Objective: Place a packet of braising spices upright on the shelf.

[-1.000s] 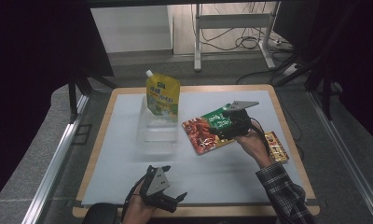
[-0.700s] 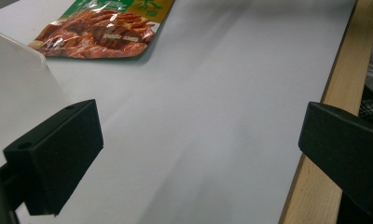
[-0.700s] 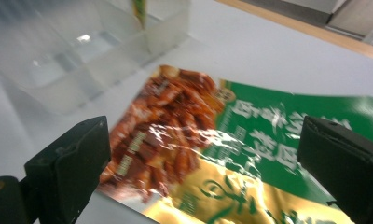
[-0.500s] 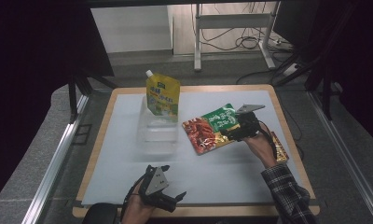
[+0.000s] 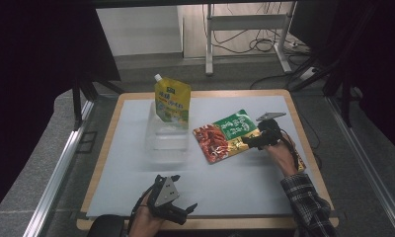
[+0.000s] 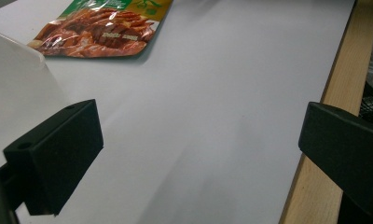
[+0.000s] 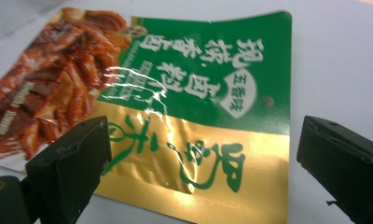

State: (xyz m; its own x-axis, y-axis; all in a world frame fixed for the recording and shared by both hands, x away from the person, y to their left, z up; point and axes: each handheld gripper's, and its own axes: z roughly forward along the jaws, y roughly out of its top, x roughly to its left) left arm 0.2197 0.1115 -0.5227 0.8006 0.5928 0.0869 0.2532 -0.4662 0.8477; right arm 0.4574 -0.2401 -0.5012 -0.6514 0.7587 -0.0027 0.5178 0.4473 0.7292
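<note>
**Right claw repositioned at snack pouch edge**

Compared with a second ago, the right claw [image 5: 252, 141] has shifted rightward and back off the snack pouch [image 5: 226, 136] to its gold end; the left claw [image 5: 178, 211] is unchanged.

High view: the pouch lies flat on the white surface [image 5: 245, 182], right of the clear container [image 5: 167, 140] holding the yellow spout pouch [image 5: 173, 102]. The left claw rests open at the near edge, presumably kept clear.

Left gripper view: jaws spread wide over bare surface; the pouch [image 6: 100, 28] lies well ahead.

Right gripper view: jaws stand open, straddling the pouch's [image 7: 198, 102] gold end, apparently lined up for an edge grasp.
</note>
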